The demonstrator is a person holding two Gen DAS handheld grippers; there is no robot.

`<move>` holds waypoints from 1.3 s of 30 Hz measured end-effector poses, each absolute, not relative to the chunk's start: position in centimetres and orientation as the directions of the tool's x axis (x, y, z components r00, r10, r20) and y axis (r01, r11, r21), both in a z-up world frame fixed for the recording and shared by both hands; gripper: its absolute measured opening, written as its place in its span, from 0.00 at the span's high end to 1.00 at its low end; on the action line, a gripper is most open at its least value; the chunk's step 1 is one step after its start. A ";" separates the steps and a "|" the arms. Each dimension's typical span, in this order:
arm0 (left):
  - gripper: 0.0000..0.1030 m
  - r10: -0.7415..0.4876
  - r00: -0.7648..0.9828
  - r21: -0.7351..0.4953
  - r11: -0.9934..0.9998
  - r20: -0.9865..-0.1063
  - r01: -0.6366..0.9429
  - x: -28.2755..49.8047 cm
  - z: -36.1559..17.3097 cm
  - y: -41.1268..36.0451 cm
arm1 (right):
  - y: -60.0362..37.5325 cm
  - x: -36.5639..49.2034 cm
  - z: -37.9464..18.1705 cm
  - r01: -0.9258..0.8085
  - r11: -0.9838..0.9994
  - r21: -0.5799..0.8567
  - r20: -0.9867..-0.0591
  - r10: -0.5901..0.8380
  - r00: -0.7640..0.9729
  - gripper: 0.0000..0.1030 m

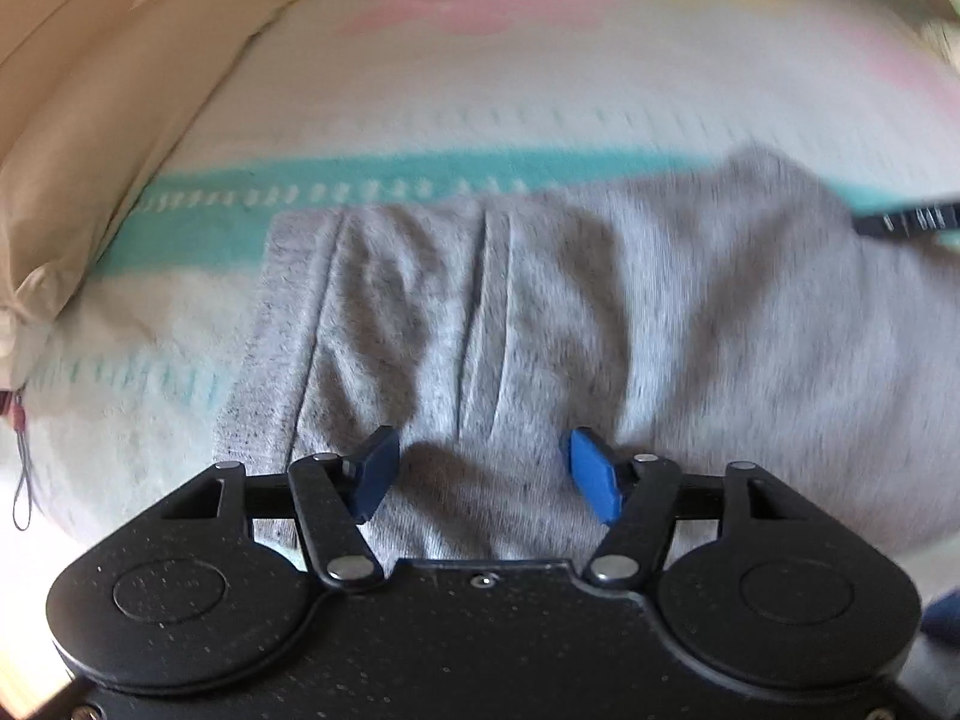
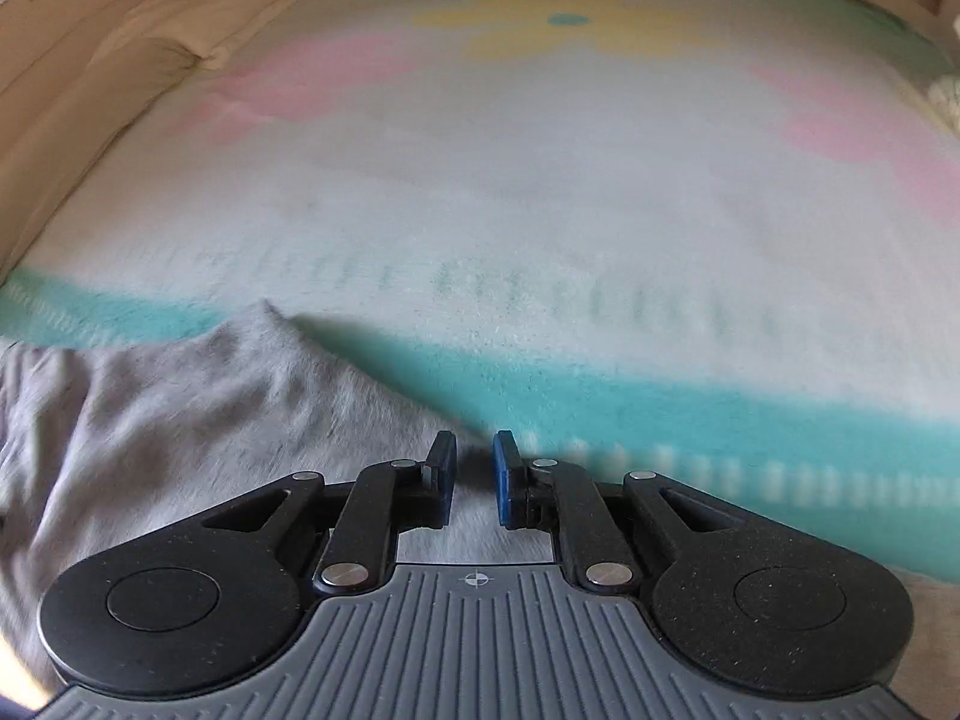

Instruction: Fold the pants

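Note:
Grey pants (image 1: 540, 300) lie crumpled on a pastel blanket (image 1: 420, 90), with seams and folds running away from me. My left gripper (image 1: 480, 450) hovers over them, its blue pads (image 1: 591, 474) wide apart and nothing pressed between them. A black part of the right gripper (image 1: 906, 219) shows at the far right edge of the cloth. In the right wrist view the pants (image 2: 180, 408) fill the lower left, one corner peaked up. My right gripper (image 2: 474, 450) sits over their right edge with only a narrow gap between the pads; I see no cloth pinched there.
A beige pillow (image 1: 90, 120) lies along the left side of the blanket (image 2: 480, 180) and shows again as beige bedding (image 2: 90, 60) in the right view. A thin cord (image 1: 21, 468) hangs at the left edge. A teal stripe (image 2: 660, 408) crosses the blanket behind the pants.

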State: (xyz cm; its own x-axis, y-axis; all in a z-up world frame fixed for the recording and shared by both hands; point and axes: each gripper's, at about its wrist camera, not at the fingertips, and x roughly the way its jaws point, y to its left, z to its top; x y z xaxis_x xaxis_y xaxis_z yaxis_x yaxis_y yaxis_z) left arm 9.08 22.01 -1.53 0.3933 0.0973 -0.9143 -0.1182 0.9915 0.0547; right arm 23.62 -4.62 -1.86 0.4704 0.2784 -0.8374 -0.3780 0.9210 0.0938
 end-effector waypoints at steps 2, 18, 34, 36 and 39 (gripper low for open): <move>0.39 0.094 0.442 0.037 0.990 -0.892 -0.134 9.2 -0.7 21.8 | -5.2 21.4 -1.1 -0.411 0.905 0.108 -0.832 0.309 0.461 0.87; 0.37 -0.037 0.424 0.023 0.990 -0.905 0.136 10.8 -2.5 10.0 | -15.0 9.9 -2.3 -0.414 0.888 0.199 -0.876 0.351 0.332 0.87; 0.36 -0.208 0.382 -0.024 0.901 -0.901 0.434 10.0 -1.8 -2.1 | -23.2 9.7 -4.8 0.083 0.861 0.502 -0.830 0.453 0.327 0.71; 0.36 -0.188 0.384 -0.025 0.919 -0.904 0.392 10.7 -1.8 -2.1 | -23.9 9.4 -4.7 0.095 0.855 0.509 -0.825 0.454 0.336 0.70; 0.36 -0.184 0.390 -0.045 0.940 -0.902 0.339 11.9 -1.8 -1.5 | -24.3 9.6 -5.1 0.146 0.836 0.529 -0.821 0.461 0.336 0.66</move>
State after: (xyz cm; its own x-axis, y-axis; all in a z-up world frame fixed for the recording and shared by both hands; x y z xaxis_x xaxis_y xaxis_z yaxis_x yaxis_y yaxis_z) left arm 11.88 -1.47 -1.85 0.3897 -0.1839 -0.9024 0.3395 0.9395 -0.0448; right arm 9.57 -24.34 -5.13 0.3362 0.4612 -0.8211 0.1460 0.8358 0.5292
